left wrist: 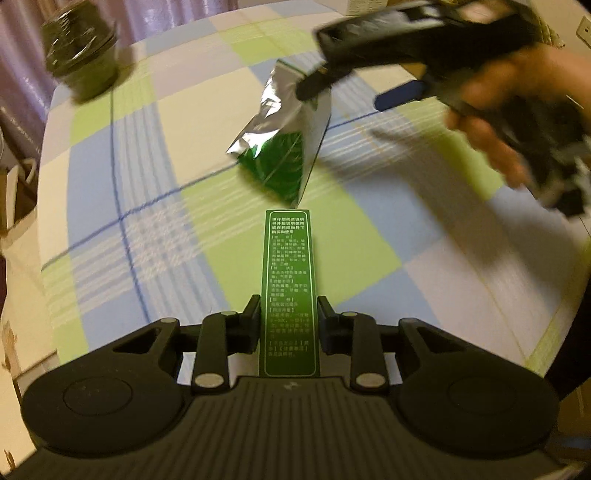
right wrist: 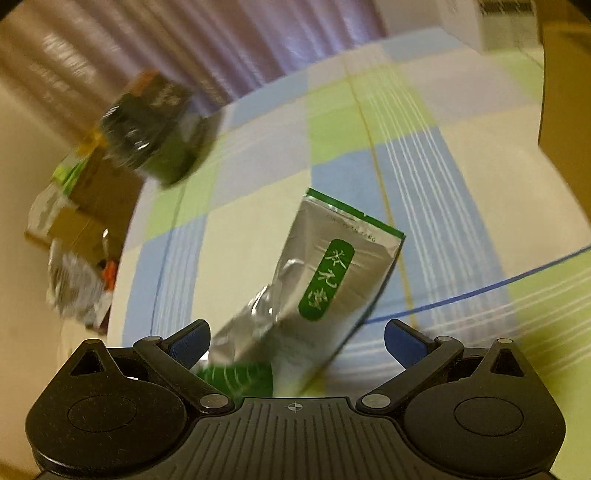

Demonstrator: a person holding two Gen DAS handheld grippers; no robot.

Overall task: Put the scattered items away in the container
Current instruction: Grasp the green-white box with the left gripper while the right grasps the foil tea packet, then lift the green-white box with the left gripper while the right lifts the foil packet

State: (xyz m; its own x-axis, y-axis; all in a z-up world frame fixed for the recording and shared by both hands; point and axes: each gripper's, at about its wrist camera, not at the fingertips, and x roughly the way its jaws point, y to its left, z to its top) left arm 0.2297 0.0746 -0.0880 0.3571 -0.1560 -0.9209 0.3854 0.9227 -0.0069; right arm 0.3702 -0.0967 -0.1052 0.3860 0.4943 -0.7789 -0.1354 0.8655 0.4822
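My left gripper (left wrist: pixel 290 314) is shut on a long, narrow green box (left wrist: pixel 290 273) with white print, held above the checked cloth (left wrist: pixel 147 229). Beyond its far end lies a silver and green foil pouch (left wrist: pixel 284 147). The right gripper (left wrist: pixel 354 88), held in a person's hand (left wrist: pixel 517 110), hovers over the top of the pouch. In the right wrist view that gripper (right wrist: pixel 295 332) is open, and the pouch (right wrist: pixel 325 280) lies between and ahead of its blue fingers (right wrist: pixel 192 336) with a gap on each side.
A dark jar (left wrist: pixel 79 55) (right wrist: pixel 155 129) with a wrapped lid stands at the cloth's far left corner. A brown cardboard wall (right wrist: pixel 565 92) rises at the right edge and a white box (right wrist: pixel 491 22) sits behind it. Boxes and wrappers (right wrist: pixel 81 229) pile up beyond the table's left edge.
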